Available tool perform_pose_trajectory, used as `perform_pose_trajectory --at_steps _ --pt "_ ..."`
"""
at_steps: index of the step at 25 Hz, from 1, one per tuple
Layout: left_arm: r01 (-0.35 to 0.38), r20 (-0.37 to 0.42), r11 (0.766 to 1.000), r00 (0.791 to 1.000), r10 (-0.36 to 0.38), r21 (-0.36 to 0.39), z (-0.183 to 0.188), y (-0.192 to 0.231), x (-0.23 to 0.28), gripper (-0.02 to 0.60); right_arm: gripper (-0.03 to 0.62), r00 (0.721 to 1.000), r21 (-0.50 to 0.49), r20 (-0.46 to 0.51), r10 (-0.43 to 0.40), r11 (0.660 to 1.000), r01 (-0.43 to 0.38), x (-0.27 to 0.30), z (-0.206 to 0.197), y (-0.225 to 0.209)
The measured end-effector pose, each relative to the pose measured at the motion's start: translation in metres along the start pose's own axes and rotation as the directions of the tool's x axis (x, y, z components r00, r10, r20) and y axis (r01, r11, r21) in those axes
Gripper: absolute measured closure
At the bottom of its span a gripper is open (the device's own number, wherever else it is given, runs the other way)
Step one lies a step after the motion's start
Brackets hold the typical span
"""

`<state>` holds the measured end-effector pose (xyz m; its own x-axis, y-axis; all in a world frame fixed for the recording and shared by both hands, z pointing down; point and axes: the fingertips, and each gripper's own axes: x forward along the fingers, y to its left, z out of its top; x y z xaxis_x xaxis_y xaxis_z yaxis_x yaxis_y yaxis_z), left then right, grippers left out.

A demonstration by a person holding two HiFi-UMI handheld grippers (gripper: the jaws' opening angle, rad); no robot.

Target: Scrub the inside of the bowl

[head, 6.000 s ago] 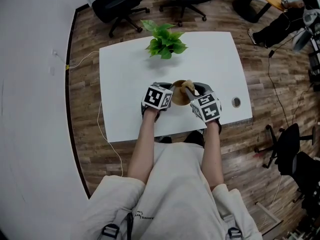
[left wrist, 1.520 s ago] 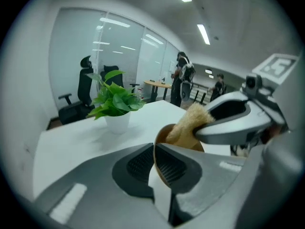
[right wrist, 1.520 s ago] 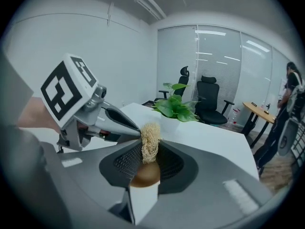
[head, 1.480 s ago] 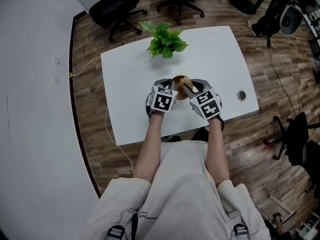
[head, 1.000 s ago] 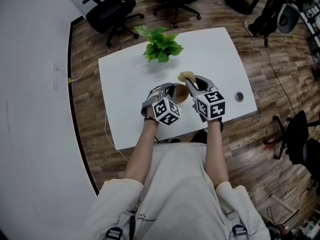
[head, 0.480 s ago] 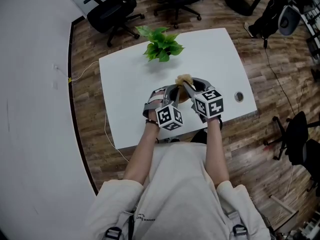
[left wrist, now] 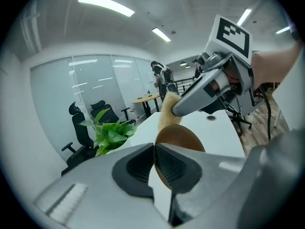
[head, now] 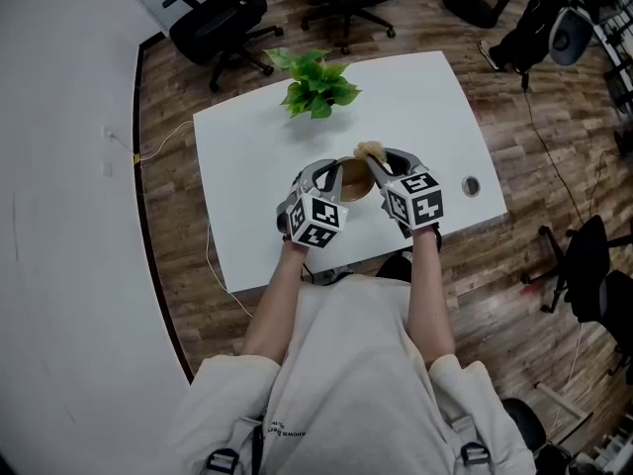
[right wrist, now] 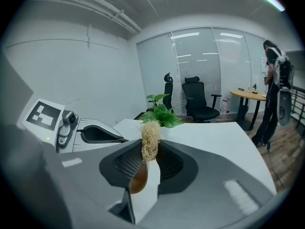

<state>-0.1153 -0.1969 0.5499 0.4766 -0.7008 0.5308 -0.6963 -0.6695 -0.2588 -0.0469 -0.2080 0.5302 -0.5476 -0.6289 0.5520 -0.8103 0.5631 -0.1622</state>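
A potted plant stands near the far edge of the tabletop. A round cable hole lies near its right edge. Both are well apart from the work. The brown bowl is toward the near edge, its rim pinched between the closed jaws of the left gripper. The right gripper is clamped on a straw-coloured scrubber at the bowl's far rim.

Head view: steeply down on table. Claw views: close, both share bowl.
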Motion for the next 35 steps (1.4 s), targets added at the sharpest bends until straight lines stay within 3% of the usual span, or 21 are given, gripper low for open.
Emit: perform_pose_trajectory --at_steps 7,12,15,21,26,35 --pt "0.014 0.051 0.979 0.999 -0.004 -0.203 -0.009 0.02 -0.005 0.563 0.485 0.999 0.022 0.01 0.034 0.999 -0.034 -0.001 0.002 0.0" --pt "0.052 0.109 0.924 0.994 -0.011 -0.379 -0.01 0.038 -0.014 0.563 0.485 0.998 0.033 0.021 0.054 0.998 -0.055 -0.002 0.004 0.002" --pt "0.064 0.147 0.912 0.989 -0.004 -0.406 -0.004 0.041 -0.023 0.563 0.485 0.998 0.028 0.036 0.058 0.998 -0.059 -0.005 0.008 0.003" --pt "0.062 0.168 0.856 0.985 0.03 -0.514 -0.005 0.054 -0.021 0.563 0.485 0.998 -0.015 0.026 0.054 0.998 -0.054 -0.003 0.009 0.005" --pt "0.069 0.186 0.773 0.981 0.063 -0.63 -0.012 0.063 -0.02 0.563 0.485 0.997 -0.013 0.047 0.063 0.998 -0.062 -0.002 0.014 0.008" --pt "0.05 0.2 0.636 0.966 0.166 -0.77 -0.01 0.09 -0.021 0.564 0.485 0.995 -0.032 0.021 0.093 0.995 -0.092 0.005 0.012 0.018"
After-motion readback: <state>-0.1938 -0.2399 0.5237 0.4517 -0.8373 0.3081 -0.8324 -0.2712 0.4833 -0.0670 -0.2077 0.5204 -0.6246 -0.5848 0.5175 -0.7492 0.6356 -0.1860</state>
